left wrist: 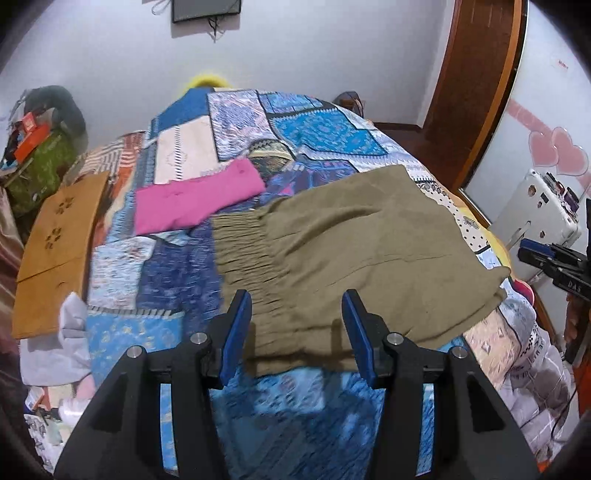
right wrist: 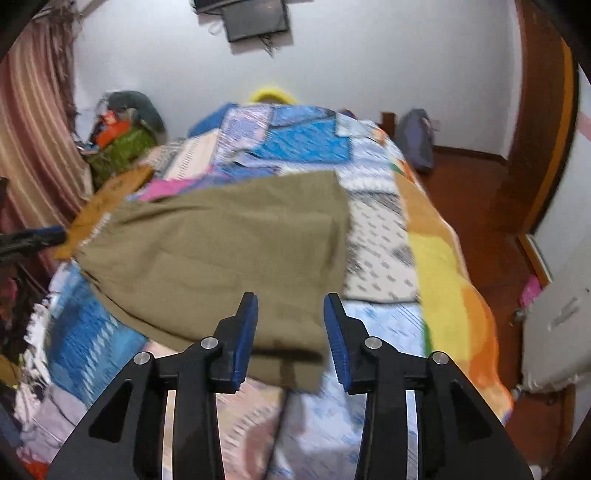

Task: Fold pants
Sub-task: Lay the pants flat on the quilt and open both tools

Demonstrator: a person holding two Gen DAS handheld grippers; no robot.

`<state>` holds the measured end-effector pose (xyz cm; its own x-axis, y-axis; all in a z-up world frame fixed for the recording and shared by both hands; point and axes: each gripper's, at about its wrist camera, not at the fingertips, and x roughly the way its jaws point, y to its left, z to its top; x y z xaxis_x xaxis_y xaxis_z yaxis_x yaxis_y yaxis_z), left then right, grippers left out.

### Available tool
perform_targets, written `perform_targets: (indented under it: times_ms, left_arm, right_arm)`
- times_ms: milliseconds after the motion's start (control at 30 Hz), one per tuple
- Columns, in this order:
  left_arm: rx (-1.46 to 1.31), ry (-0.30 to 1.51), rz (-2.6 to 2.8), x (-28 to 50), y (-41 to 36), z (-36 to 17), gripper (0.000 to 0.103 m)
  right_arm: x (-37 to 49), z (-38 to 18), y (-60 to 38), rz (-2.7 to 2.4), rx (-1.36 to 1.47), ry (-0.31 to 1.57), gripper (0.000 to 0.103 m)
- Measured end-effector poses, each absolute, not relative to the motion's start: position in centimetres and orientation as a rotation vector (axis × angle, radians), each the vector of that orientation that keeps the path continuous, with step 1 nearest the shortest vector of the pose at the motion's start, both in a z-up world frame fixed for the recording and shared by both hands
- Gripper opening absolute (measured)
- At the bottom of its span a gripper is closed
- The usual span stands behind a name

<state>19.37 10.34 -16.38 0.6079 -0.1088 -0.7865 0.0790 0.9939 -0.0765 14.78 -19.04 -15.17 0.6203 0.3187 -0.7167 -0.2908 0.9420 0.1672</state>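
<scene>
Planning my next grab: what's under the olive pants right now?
The olive pants lie flat on the patchwork quilt; only quilt shows around their edges. Anything beneath the fabric is covered. Both claws, left and right, are open.

We identify a home bedroom, bed [left wrist: 303, 125] with patchwork cover at frame centre, wall-mounted screen [left wrist: 205, 9] at top, striped curtain [right wrist: 33, 122] at left, wooden door frame [left wrist: 476, 85] at right
</scene>
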Motion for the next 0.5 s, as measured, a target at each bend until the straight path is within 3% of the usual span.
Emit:
perform_targets:
  times_ms: [267,500]
  left_arm:
    - [-0.008,0.993,-0.083,20.6,8.9,-21.3,0.051]
    - [-0.031,1.011,-0.077,19.2,11.4,-22.4,0.064]
  right_arm:
    - [16.8,-21.6,-14.5,0.4,0.01,0.996,0.034]
    - [14.6,-22.8,-18.2,0.38,0.084,1.009,0.036]
